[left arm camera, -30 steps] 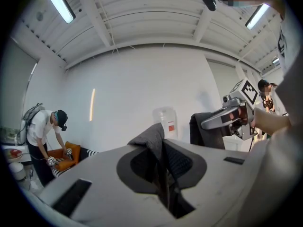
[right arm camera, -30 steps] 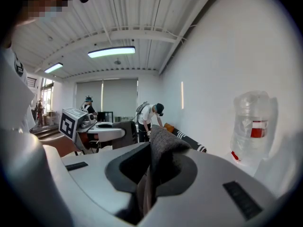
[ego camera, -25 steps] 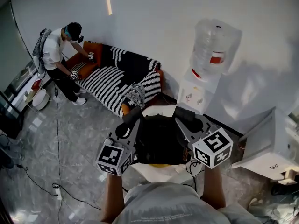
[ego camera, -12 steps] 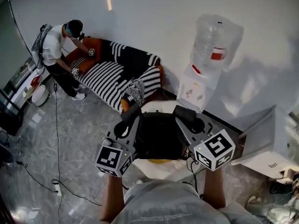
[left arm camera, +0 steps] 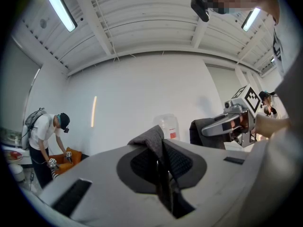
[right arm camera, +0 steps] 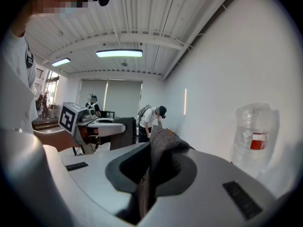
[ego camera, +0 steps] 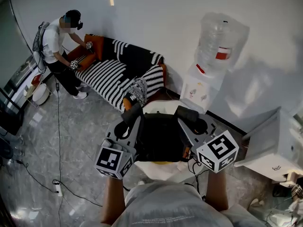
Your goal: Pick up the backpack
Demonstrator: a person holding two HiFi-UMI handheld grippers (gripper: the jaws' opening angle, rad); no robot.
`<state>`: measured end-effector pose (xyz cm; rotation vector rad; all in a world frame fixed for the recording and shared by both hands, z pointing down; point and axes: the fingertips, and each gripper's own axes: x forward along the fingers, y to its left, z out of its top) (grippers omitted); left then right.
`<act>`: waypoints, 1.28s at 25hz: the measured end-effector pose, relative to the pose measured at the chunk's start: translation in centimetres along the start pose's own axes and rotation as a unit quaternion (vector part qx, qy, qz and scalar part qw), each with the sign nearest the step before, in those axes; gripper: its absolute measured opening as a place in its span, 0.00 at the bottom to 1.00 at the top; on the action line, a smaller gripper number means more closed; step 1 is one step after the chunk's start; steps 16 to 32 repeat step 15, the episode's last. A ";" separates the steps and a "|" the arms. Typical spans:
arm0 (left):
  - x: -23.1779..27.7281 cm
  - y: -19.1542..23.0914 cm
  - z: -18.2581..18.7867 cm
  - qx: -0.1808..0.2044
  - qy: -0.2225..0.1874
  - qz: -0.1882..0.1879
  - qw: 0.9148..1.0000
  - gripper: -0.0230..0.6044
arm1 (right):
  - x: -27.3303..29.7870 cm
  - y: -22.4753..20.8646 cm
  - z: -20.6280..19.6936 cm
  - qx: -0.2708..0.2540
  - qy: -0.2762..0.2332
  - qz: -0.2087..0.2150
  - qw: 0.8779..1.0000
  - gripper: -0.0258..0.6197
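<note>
The black backpack [ego camera: 161, 138] hangs between my two grippers in front of my chest, above a white seat [ego camera: 163, 173]. My left gripper [ego camera: 134, 113] is shut on a fold of its grey fabric [left arm camera: 152, 137], which fills the gap between the jaws in the left gripper view. Grey fabric [right arm camera: 163, 143] is likewise pinched in my right gripper [ego camera: 183, 113], which is also shut. In each gripper view the other gripper shows off to the side: the right gripper [left arm camera: 230, 123] and the left gripper [right arm camera: 78, 119], with dark backpack cloth [right arm camera: 122, 130] beside the latter.
A water dispenser [ego camera: 208, 74] with a large bottle stands against the wall ahead. A striped sofa [ego camera: 118, 74] is at the back left, with another person [ego camera: 57, 51] bent over it. A white cabinet [ego camera: 279, 145] stands at the right. Cables [ego camera: 59, 174] trail on the floor.
Both grippers and the backpack stay where they were. The person at the sofa has straightened up a little and moved the hand-held grippers.
</note>
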<state>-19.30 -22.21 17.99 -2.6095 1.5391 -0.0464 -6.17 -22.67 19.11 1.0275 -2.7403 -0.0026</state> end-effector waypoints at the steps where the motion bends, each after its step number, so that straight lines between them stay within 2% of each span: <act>1: 0.0 0.0 -0.1 0.000 0.001 0.000 1.000 0.12 | 0.1 0.0 -0.1 0.001 0.001 0.000 1.000 0.09; 12: 0.7 0.0 -1.0 -0.002 0.018 -0.004 1.000 0.12 | 0.9 -0.7 -1.1 0.011 0.009 0.011 1.000 0.09; 32: 0.8 -0.1 -1.1 -0.003 0.019 -0.004 1.000 0.13 | 1.1 -0.8 -1.3 0.013 0.010 0.015 1.000 0.09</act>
